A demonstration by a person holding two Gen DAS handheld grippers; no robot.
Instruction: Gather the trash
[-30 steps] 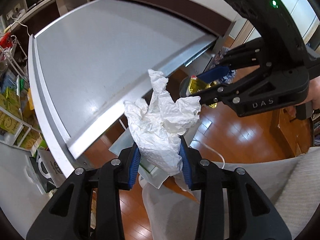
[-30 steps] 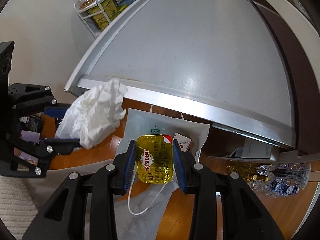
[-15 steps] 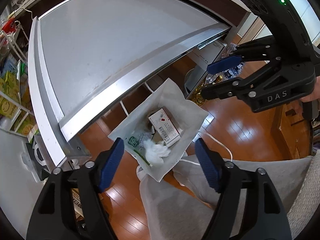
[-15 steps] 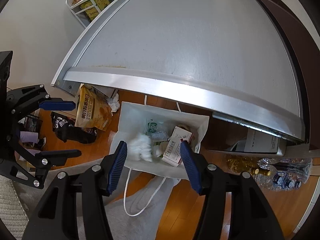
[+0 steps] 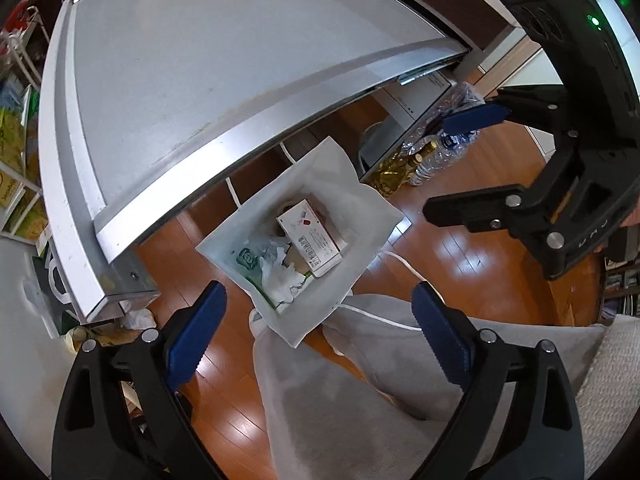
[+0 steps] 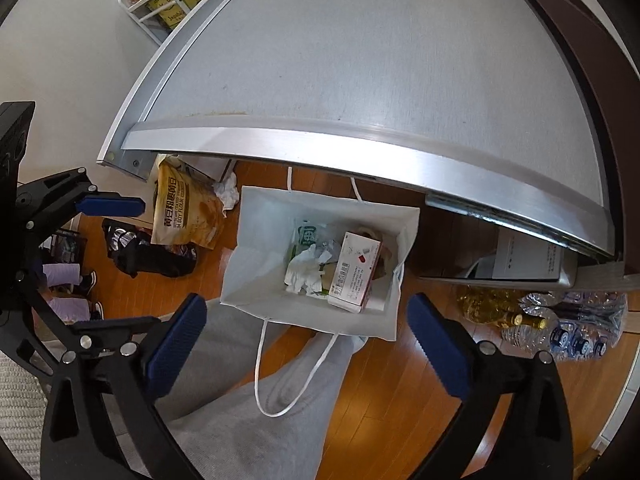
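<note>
Seen from above, a white paper bag [image 6: 256, 240] stood on the wooden floor [image 6: 380, 380] beside a steel-topped table [image 6: 360, 60]. Inside it lay crumpled white tissue [image 6: 306, 270] and a red-and-white carton [image 6: 354, 276]. The left gripper [image 5: 318, 336] and right gripper [image 6: 306, 346] hung above the bag, blue-padded jaws opening wide, nothing between them. Grey trouser legs [image 6: 260, 420] showed below.

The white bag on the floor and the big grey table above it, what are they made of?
The white bag looks like matte paper: stiff, creased walls standing open on their own, with thin white cord handles. The table looks like metal, probably brushed steel or aluminium: its grey top is dull and faintly streaked, and its edge strip shines with a bright glare. It could be a metal-look coating instead.
</note>
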